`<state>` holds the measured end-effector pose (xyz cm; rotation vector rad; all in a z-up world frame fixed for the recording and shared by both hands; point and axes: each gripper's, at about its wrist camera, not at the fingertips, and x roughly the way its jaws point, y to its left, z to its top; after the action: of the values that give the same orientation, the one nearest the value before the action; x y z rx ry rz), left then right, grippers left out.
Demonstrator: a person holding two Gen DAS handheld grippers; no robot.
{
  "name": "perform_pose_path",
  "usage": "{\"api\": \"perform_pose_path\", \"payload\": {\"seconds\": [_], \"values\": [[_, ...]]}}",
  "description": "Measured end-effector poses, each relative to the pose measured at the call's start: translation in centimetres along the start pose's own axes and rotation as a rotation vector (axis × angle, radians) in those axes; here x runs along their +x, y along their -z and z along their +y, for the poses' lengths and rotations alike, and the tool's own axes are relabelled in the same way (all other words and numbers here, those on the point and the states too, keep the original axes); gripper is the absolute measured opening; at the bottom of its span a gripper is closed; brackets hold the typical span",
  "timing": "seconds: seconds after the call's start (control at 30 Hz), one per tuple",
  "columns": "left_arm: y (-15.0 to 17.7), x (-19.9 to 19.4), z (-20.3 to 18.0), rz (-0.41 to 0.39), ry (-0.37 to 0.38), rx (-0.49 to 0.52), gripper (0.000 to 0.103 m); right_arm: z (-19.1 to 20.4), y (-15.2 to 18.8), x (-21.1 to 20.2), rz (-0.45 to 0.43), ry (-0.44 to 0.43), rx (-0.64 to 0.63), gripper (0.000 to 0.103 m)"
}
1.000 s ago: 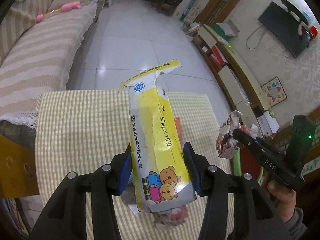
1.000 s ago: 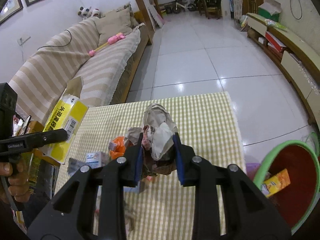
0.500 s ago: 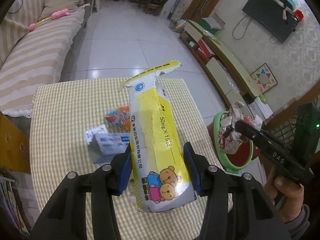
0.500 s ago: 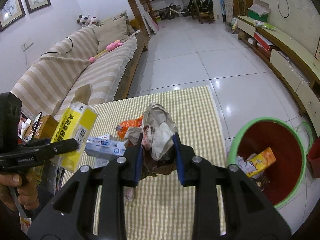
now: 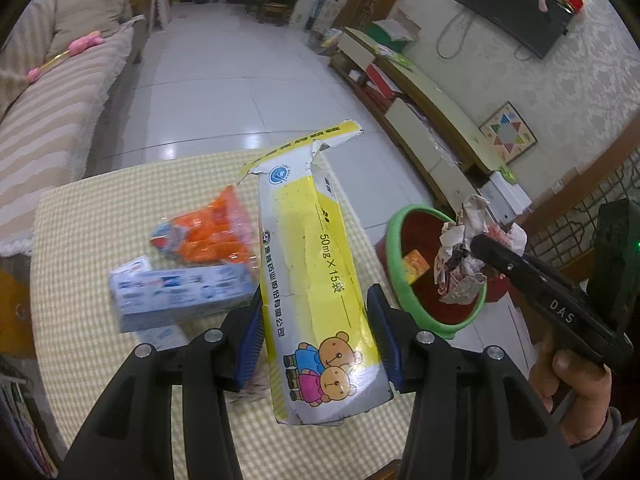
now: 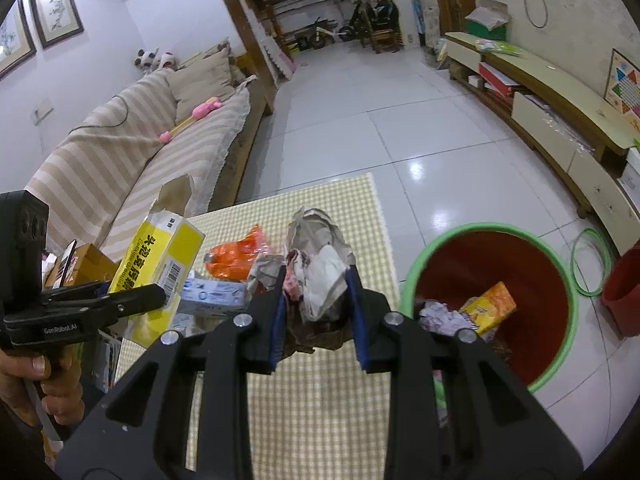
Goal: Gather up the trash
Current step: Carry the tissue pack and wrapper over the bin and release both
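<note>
Since a second ago both claws have been carried sideways along the table toward its bin side: the green-rimmed bin, then barely at the edge of the right wrist view, is now seen whole, just right of the right claw, and in the left wrist view it has come in behind and to the right of the left claw.

The step in hand is judged to be the carry to the bin. The yellow box is pinched by its lower half between the left claw's pads, its torn flap pointing away. A crumpled paper wad is clamped in the right claw, which is pressed together on it.

Both claws are tilted steeply downward. Ahead and to the left of them an orange wrapper and a blue box are left lying on the table.

Next, each claw would need to be brought over the bin's mouth and then spread; the wad looks the nearer of the two.
</note>
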<state>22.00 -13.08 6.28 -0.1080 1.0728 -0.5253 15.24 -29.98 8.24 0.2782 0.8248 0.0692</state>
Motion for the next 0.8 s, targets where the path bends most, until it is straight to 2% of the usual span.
{"api": "perform_pose_path", "payload": {"seconds": [0.47,0.8], "values": [[-2.3,5.0,-8.6,0.051,0.073,0.124,0.046,-9.5,-0.2,-2.1,-0.037,0.083,0.119,0.027],[-3.6,9.3,-14.2,0.093,0.136,0.187,0.047,-15.4,0.6,-2.4,-0.030,0.133,0.192,0.027]]}}
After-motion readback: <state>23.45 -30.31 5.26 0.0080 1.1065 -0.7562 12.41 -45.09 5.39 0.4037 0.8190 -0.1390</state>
